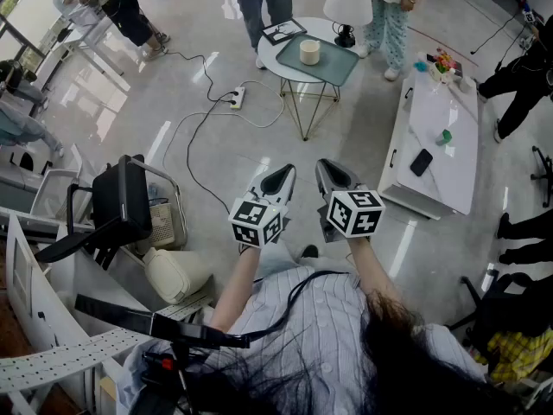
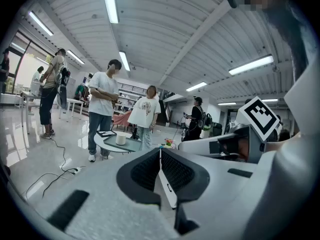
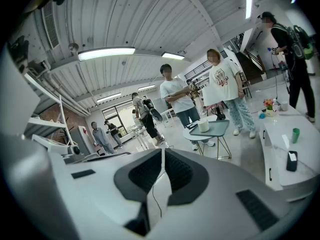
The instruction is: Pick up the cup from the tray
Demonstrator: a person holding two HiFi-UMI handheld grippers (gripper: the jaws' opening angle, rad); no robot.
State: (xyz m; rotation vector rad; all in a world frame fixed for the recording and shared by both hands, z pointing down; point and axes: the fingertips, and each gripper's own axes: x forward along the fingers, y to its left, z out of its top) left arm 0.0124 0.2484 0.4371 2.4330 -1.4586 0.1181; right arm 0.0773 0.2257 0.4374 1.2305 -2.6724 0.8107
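Observation:
A cream cup point(image 1: 309, 52) stands on a grey-green tray point(image 1: 333, 66) on a small round white table point(image 1: 288, 66) far ahead of me. The cup point(image 2: 120, 138) and tray point(image 2: 131, 144) show small in the left gripper view, and the cup point(image 3: 203, 125) and tray point(image 3: 213, 128) also in the right gripper view. My left gripper point(image 1: 281, 176) and right gripper point(image 1: 331, 174) are held side by side close to my body, well short of the table. Both are shut with nothing between their jaws.
A white lamp point(image 1: 347, 7) and a dark tablet point(image 1: 283, 31) share the round table. A long white low table point(image 1: 441, 150) with a phone point(image 1: 421, 162) stands right. A power strip point(image 1: 237, 98) and cables lie on the floor. Several people stand behind the round table; a cart point(image 1: 130, 206) is left.

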